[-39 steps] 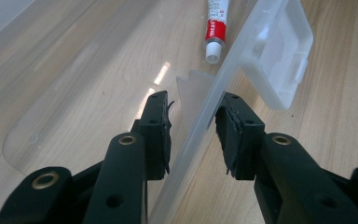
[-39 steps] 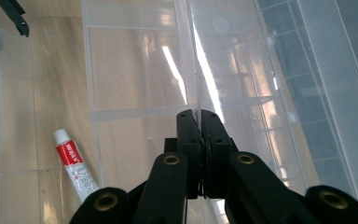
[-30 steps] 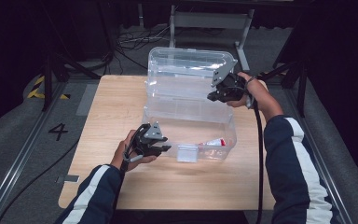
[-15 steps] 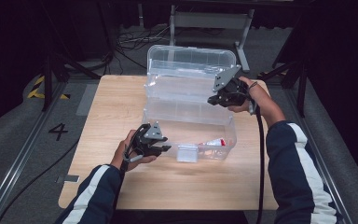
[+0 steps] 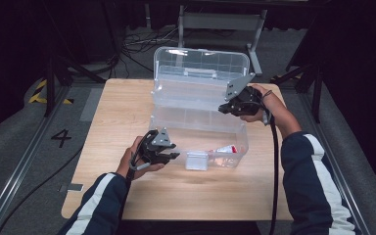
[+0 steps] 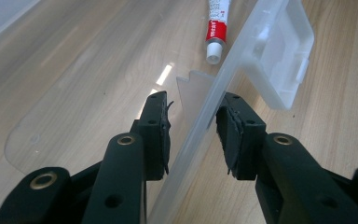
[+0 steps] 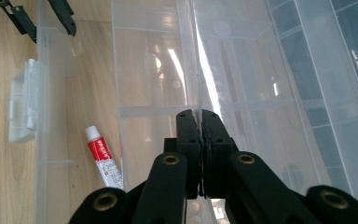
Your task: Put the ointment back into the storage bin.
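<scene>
A clear plastic storage box (image 5: 240, 147) stands on the wooden table with its lid (image 5: 200, 61) swung open at the back. My right gripper (image 5: 223, 108) is shut on the right edge of a clear divided tray (image 5: 191, 98) held over the box; the thin tray wall (image 7: 196, 56) runs between its jaws (image 7: 199, 116). My left gripper (image 5: 174, 156) is open, its jaws straddling the box's front wall (image 6: 214, 102) without touching it (image 6: 191, 123). A red-and-white tube (image 5: 225, 149) (image 6: 216, 23) (image 7: 103, 158) lies on the box floor.
A white latch (image 5: 196, 160) (image 6: 279, 51) (image 7: 21, 107) hangs on the box's front wall. Bare table (image 5: 127, 107) lies left of the box and along the front edge. Dark stands and cables sit behind the table.
My right gripper has drifted slightly toward me with the tray still in it. The left gripper has stayed at the front wall.
</scene>
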A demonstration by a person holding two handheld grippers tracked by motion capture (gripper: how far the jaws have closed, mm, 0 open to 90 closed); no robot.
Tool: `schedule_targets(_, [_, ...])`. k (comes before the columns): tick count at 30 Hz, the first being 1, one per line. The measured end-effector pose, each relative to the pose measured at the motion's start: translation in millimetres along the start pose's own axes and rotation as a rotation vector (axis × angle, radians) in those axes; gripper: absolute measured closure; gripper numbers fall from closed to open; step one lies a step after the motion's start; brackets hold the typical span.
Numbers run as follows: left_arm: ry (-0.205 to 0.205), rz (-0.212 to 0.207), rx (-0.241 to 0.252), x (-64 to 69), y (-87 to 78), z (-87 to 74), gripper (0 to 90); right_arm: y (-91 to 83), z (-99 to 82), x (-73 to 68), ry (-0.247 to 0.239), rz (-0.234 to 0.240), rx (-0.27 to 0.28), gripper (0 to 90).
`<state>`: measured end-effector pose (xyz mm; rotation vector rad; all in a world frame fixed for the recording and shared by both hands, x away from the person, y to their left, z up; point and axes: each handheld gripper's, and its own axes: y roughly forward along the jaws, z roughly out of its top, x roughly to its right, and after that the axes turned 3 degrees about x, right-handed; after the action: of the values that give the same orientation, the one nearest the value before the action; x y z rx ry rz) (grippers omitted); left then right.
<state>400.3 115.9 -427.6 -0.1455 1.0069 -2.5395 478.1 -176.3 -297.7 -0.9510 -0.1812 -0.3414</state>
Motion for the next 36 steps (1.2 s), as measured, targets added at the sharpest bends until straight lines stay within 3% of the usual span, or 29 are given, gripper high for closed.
schedule_targets(36, [-0.003,0.033,0.006,4.0,1.4,-0.2,61.9,-3.0,-5.7,-24.3,-0.005,0.001,0.001,86.5])
